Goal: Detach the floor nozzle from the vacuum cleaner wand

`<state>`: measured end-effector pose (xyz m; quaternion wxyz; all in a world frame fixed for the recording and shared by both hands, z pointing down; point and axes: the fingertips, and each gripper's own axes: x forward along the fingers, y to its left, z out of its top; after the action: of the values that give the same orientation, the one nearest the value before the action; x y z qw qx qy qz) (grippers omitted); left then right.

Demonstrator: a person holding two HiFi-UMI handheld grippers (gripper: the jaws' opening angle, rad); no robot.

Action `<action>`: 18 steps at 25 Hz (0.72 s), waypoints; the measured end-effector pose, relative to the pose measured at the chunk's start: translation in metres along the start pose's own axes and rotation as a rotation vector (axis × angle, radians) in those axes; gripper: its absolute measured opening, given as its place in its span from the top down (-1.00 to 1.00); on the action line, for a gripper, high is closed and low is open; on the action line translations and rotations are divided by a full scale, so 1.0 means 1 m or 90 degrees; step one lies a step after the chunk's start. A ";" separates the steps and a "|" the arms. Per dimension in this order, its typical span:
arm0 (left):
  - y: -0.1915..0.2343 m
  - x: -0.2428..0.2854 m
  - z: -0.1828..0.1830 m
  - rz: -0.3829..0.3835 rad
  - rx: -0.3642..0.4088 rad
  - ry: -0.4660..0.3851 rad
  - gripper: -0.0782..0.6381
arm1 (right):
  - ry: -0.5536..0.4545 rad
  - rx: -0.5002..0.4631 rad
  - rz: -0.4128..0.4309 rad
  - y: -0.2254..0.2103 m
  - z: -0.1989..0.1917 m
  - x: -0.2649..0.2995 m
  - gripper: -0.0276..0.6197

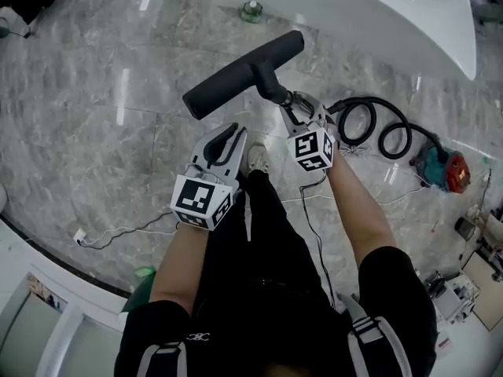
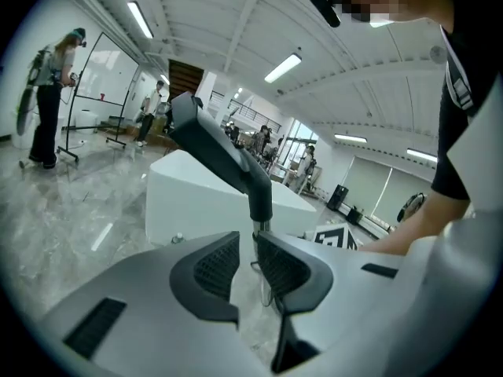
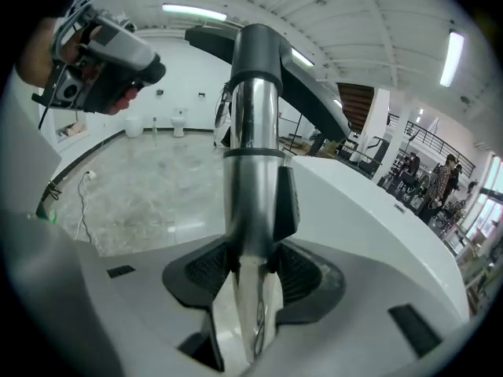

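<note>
The black floor nozzle [image 1: 244, 73] is lifted off the floor, a long bar with a short neck joined to the chrome wand [image 3: 251, 203]. My right gripper [image 1: 297, 108] is shut on that wand just below the neck, and the tube fills the gap between its pads [image 3: 206, 269]. In the right gripper view the nozzle [image 3: 259, 53] rises straight ahead of the jaws. My left gripper [image 1: 228, 136] hangs to the left of the wand and a little nearer to me. Its jaws stand a narrow gap apart with nothing between them. The nozzle [image 2: 212, 144] shows beyond the left gripper [image 2: 245, 246].
A black hose [image 1: 377, 128] coils on the marble floor at the right, leading to a teal and red vacuum body [image 1: 440, 167]. A white counter [image 1: 354, 6] curves across the top, with a small bottle [image 1: 251, 10] by it. A white cable [image 1: 118, 230] lies at lower left.
</note>
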<state>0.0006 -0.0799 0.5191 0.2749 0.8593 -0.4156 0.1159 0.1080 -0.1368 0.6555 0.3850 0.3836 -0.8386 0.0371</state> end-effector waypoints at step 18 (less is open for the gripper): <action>-0.097 -0.036 0.148 -0.091 -0.103 -0.114 0.13 | -0.043 0.021 0.035 0.024 0.085 -0.130 0.36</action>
<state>0.0490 -0.0915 0.3457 0.3125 0.8686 -0.3843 -0.0147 0.0924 -0.0700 0.5139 0.3488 0.3681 -0.8605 0.0487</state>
